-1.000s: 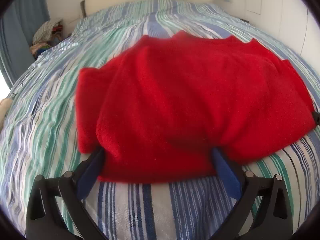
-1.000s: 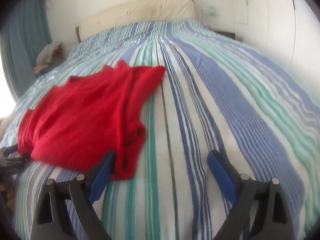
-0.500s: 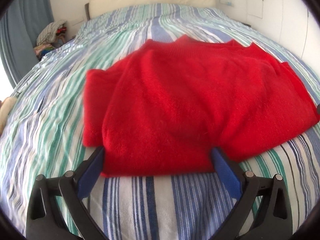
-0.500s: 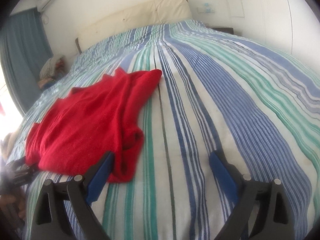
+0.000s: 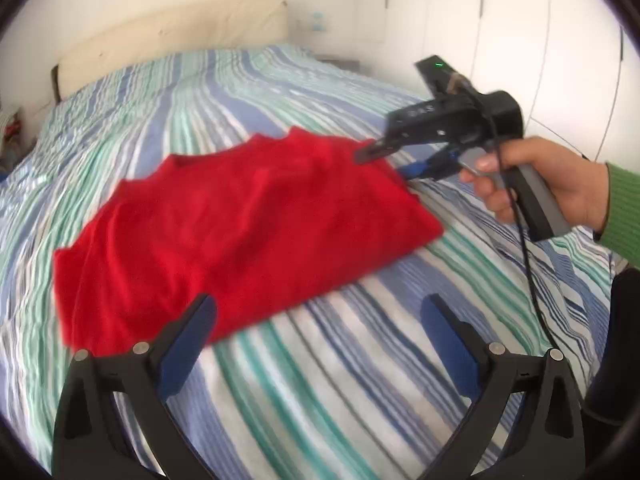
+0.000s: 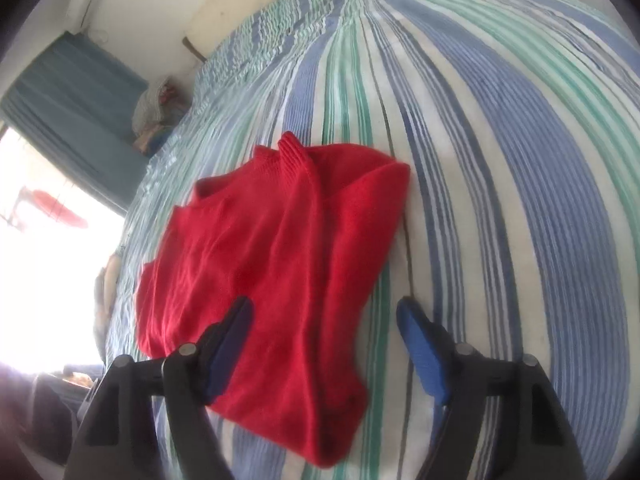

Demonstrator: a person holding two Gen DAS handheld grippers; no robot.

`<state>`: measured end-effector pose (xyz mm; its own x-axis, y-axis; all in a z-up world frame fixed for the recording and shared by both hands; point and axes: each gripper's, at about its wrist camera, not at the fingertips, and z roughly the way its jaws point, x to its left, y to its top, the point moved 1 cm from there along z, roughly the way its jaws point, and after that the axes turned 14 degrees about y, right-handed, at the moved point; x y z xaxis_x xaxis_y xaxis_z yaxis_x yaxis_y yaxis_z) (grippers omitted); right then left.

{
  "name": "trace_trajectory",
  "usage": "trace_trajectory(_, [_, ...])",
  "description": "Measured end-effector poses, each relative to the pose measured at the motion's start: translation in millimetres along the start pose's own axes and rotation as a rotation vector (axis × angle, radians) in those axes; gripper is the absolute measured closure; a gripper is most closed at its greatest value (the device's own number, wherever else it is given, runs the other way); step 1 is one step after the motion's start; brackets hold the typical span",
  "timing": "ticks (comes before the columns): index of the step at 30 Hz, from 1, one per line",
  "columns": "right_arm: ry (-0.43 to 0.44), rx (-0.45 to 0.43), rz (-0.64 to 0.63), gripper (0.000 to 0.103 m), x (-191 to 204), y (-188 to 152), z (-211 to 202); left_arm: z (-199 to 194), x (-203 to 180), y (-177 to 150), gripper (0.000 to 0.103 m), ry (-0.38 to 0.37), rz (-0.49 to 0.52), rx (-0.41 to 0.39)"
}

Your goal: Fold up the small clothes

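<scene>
A red knitted sweater point(image 5: 240, 220) lies folded flat on the striped bed point(image 5: 360, 380); it also shows in the right wrist view point(image 6: 272, 264). My left gripper point(image 5: 320, 324) is open and empty, hovering above the sweater's near edge, its left finger over the cloth. My right gripper point(image 6: 326, 320) is open and empty above the sweater's right side, its left finger over the cloth. The right gripper also shows in the left wrist view point(image 5: 390, 160) at the sweater's far right corner, held by a hand.
The blue, green and white striped bedcover point(image 6: 500, 160) spreads all around. A cream headboard point(image 5: 168, 36) stands at the far end. A pile of clothes point(image 6: 156, 116) and a blue curtain point(image 6: 76, 108) are at the far left. White wardrobe doors point(image 5: 520, 40) stand on the right.
Both grippers have lifted and drawn back from the sweater. The left view has swung right, showing the right gripper. The right gripper has moved over the sweater's right side.
</scene>
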<state>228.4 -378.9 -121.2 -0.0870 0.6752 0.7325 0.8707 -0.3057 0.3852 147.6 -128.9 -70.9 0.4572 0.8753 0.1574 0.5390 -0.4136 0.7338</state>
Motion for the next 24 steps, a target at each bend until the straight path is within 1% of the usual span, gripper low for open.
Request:
trace_trajectory(1, [0.025, 0.034, 0.036, 0.038, -3.7, 8.8, 9.6, 8.5, -12.9, 6.3, 0.001, -0.017, 0.034, -0.007])
trace_trajectory(2, [0.033, 0.064, 0.051, 0.045, -5.9, 16.9, 17.8, 19.6, -25.0, 11.3, 0.001, -0.035, 0.059, 0.001])
trace_trajectory(3, [0.028, 0.081, 0.049, 0.049, -5.0, 24.0, 23.1, 31.8, -36.0, 15.0, 0.002, -0.049, 0.078, 0.019])
trace_trajectory(4, [0.037, 0.096, 0.045, 0.05, -4.6, 30.6, 26.8, 43.3, -45.7, 17.9, 0.004, -0.059, 0.093, 0.038])
trace_trajectory(6, [0.074, 0.127, 0.053, 0.052, -5.1, 41.4, 31.7, 66.8, -64.9, 23.5, 0.02, -0.061, 0.133, 0.066])
trace_trajectory(8, [0.085, 0.163, 0.053, 0.053, -6.8, 49.3, 37.2, 84.5, -81.5, 26.3, 0.024, -0.033, 0.194, 0.078])
trace_trajectory(10, [0.076, 0.191, 0.05, 0.053, -10.0, 55.3, 41.8, 89.5, -93.7, 30.7, 0.026, -0.002, 0.236, 0.033])
trace_trajectory(11, [0.077, 0.205, 0.055, 0.055, -12.5, 57.6, 44.9, 90.2, -97.7, 33.2, 0.036, 0.003, 0.249, 0.016])
trace_trajectory(12, [0.074, 0.216, 0.058, 0.064, -14.5, 60.3, 48.4, 90.9, -100.9, 35.7, 0.058, 0.009, 0.254, 0.004])
trace_trajectory(13, [0.06, 0.222, 0.048, 0.073, -15.4, 62.5, 49.7, 92.1, -103.4, 39.9, 0.073, 0.03, 0.255, -0.005])
trace_trajectory(14, [0.037, 0.218, 0.024, 0.091, -13.4, 64.5, 51.0, 91.2, -101.4, 43.0, 0.092, 0.061, 0.241, -0.017])
trace_trajectory(15, [0.034, 0.21, 0.005, 0.091, -10.3, 66.3, 51.2, 88.0, -95.2, 46.3, 0.093, 0.056, 0.198, -0.027])
trace_trajectory(17, [0.047, 0.177, -0.021, 0.092, -0.5, 69.7, 47.4, 73.3, -70.8, 49.8, 0.094, 0.018, 0.065, -0.048])
trace_trajectory(19, [0.088, 0.136, -0.028, 0.092, 17.4, 71.2, 40.9, 52.4, -39.6, 50.5, 0.094, -0.002, -0.06, -0.068])
trace_trajectory(21, [0.111, 0.117, -0.07, 0.092, 44.6, 72.8, 36.8, 27.5, 1.0, 46.5, 0.094, -0.024, -0.186, -0.087])
trace_trajectory(24, [0.153, 0.129, -0.133, 0.092, 95.4, 74.4, 51.0, -0.2, 66.5, 31.4, 0.094, -0.012, -0.327, -0.083])
